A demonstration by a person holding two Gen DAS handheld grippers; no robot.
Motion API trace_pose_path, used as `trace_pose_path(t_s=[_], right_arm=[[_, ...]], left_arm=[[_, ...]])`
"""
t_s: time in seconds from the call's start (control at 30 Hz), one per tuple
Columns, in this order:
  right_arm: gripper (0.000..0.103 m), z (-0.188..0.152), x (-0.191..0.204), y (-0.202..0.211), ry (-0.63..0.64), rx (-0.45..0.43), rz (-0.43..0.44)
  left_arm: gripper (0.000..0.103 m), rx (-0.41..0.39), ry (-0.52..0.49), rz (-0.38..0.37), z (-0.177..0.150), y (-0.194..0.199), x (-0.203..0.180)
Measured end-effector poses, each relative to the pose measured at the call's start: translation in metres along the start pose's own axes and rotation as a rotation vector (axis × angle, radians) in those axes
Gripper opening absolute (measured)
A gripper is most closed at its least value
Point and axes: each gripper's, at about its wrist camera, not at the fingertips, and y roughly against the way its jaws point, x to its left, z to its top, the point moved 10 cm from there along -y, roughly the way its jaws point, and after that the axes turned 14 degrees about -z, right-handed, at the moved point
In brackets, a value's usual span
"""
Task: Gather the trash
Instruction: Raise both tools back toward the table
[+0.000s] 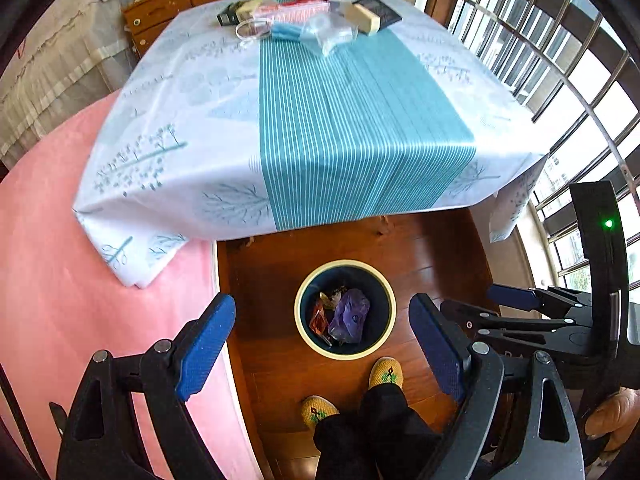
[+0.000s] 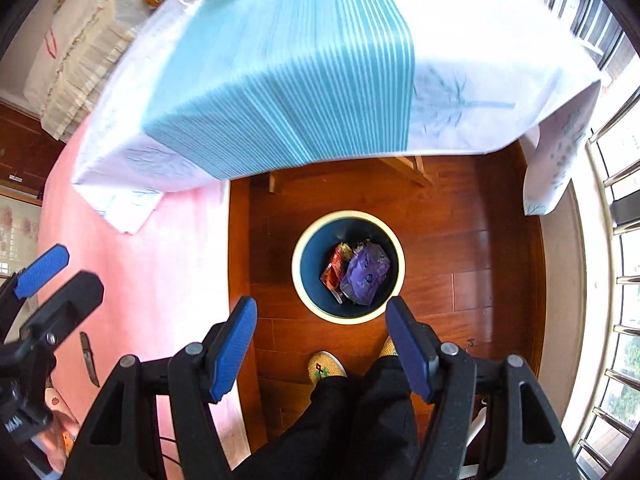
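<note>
I have both claws pointing steeply down over the bin, which sits on the wooden floor just off the near edge of the table. My left claw stands wide open with nothing between its blue pads; in its view the bin lies straight ahead, framed between the two fingers. My right claw is just as wide and just as empty, and in its view the bin sits just beyond the fingertips, a little toward the right finger. The bin already holds a purple wrapper and a reddish packet beside it, so I judge those pieces done.

What the next move turns on is the other direction. The remaining clutter lies along the far edge of the table, well apart from both claws and on the opposite side of the table from the bin: a crumpled clear bag, a light blue mask, a clear ring-shaped lid and some small boxes. That row runs left to right along the far edge, so its long axis lies across my reach. The bag and mask sit near the middle of that edge, on the teal striped band, and I cannot call either hand clearly nearer. I judge I must tilt up and reach across the whole table
</note>
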Motion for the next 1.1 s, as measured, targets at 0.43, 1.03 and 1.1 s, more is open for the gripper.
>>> trace_pose_path(t_s=[0.43,1.03,1.1], right_arm=[[0.067,0.042,0.016,0.137,-0.007,-0.256,-0.002],[0.062,0.157,0.019,0.164,0.027,-0.407,-0.012],[0.054,0.18,0.016,0.155,0.056,-0.396,0.01]], left_arm=[[0.088,-0.231,-0.148,0.012,0.074,0.136,-0.021],[0.088,-0.296,-0.107,0.021,0.155,0.14,0.0],[0.088,-0.282,-0.079,0.033,0.169,0.124,0.004]])
